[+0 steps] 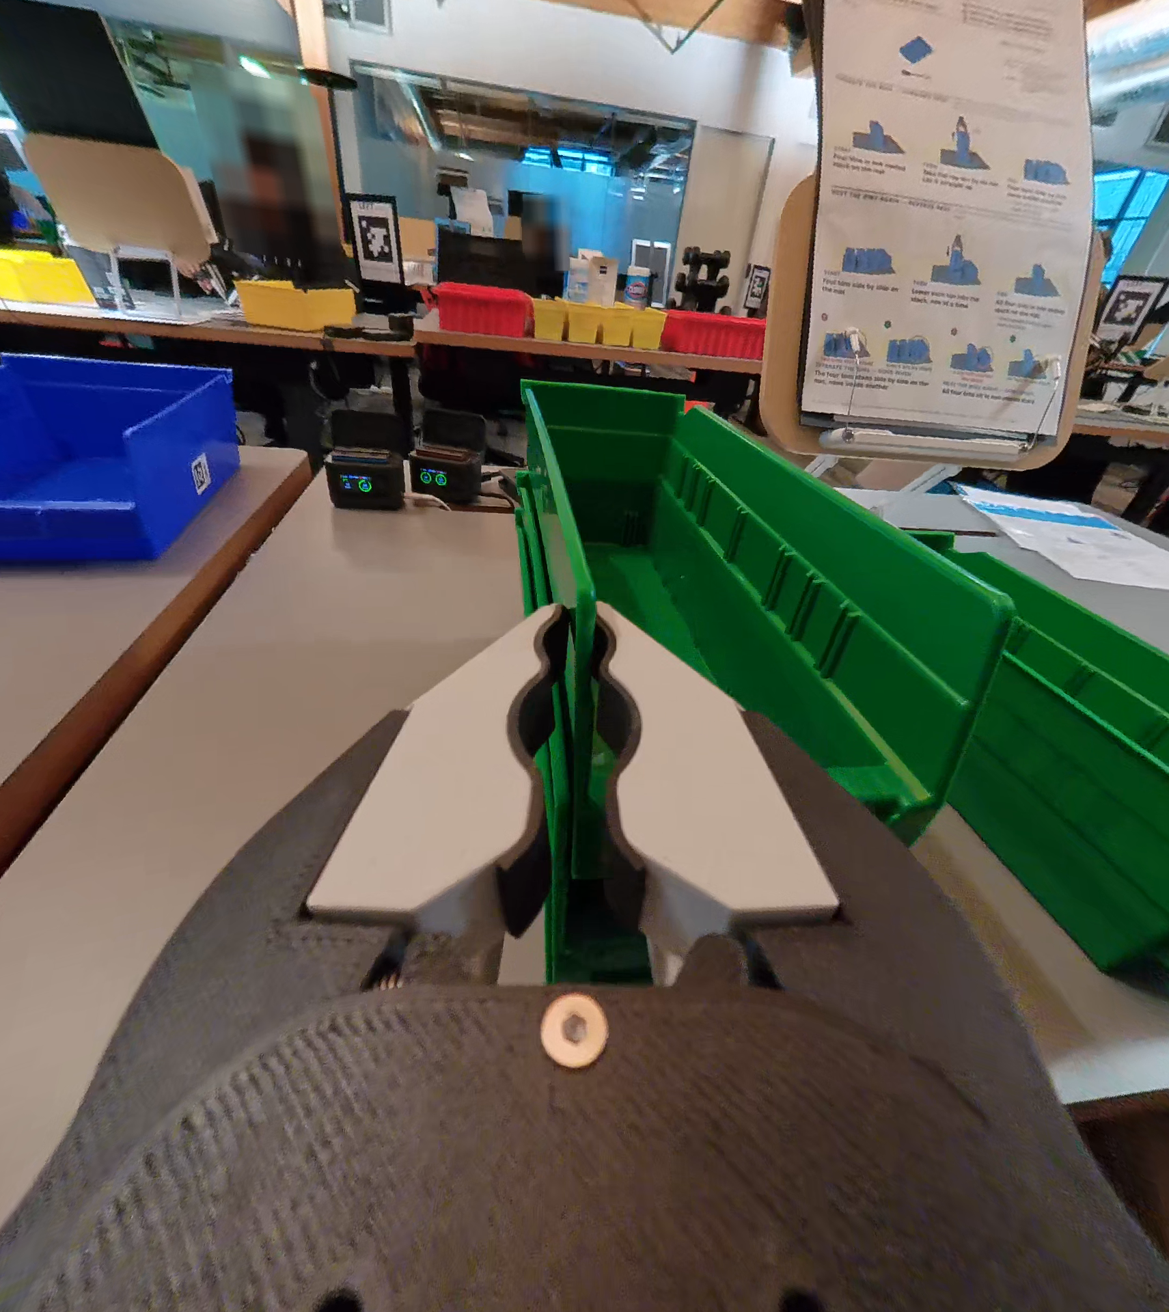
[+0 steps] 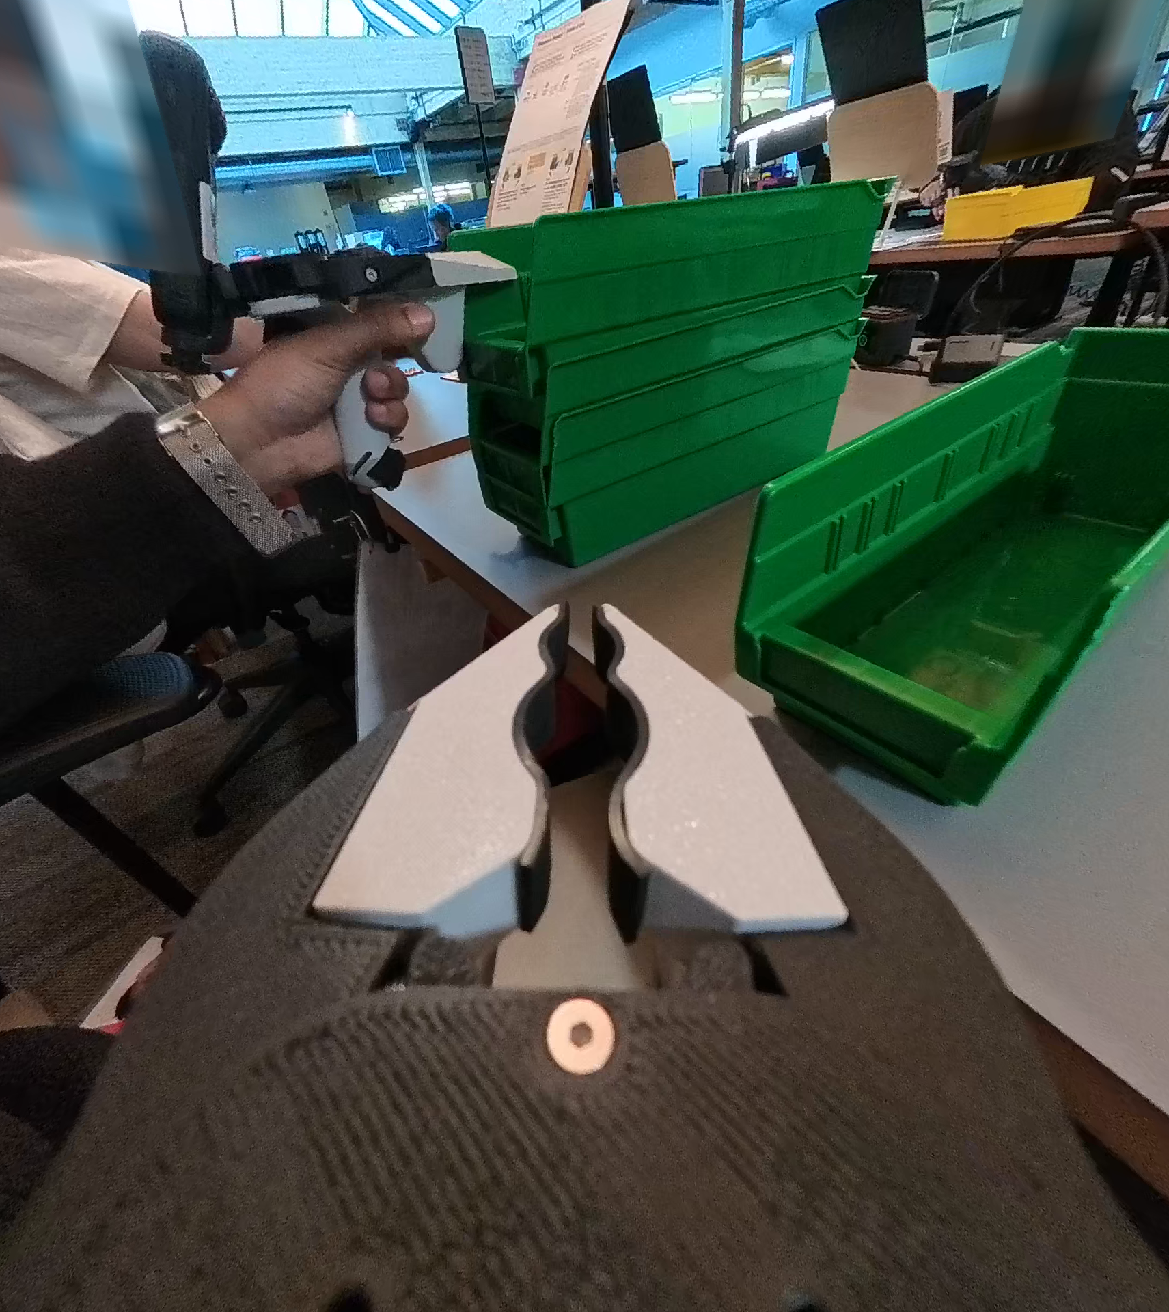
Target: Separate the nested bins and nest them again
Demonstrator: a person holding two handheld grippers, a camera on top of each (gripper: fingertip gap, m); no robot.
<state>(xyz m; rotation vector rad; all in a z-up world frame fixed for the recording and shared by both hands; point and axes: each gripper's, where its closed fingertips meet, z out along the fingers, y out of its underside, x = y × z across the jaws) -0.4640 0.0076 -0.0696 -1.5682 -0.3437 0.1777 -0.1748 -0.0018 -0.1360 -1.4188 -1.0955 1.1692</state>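
The nested stack of green bins (image 2: pixel 673 369) stands on the grey table (image 2: pixel 1099 887), near its front edge, with the top bin (image 1: pixel 744 568) sitting highest in it. My left gripper (image 1: pixel 585 618) is closed on the left side wall of this top bin, close to its front end, I think because the thin wall is the only part that fits between my fingers. From this hold I judge I can lift the top bin straight up out of the others. One separated green bin (image 2: pixel 993 603) lies already alone on the table, just beside the stack on the right, so the place for the next one is probably near it. My right gripper (image 2: pixel 580 625) waits low in front of the table edge, holding nothing, its fingers nearly together with only a narrow gap.
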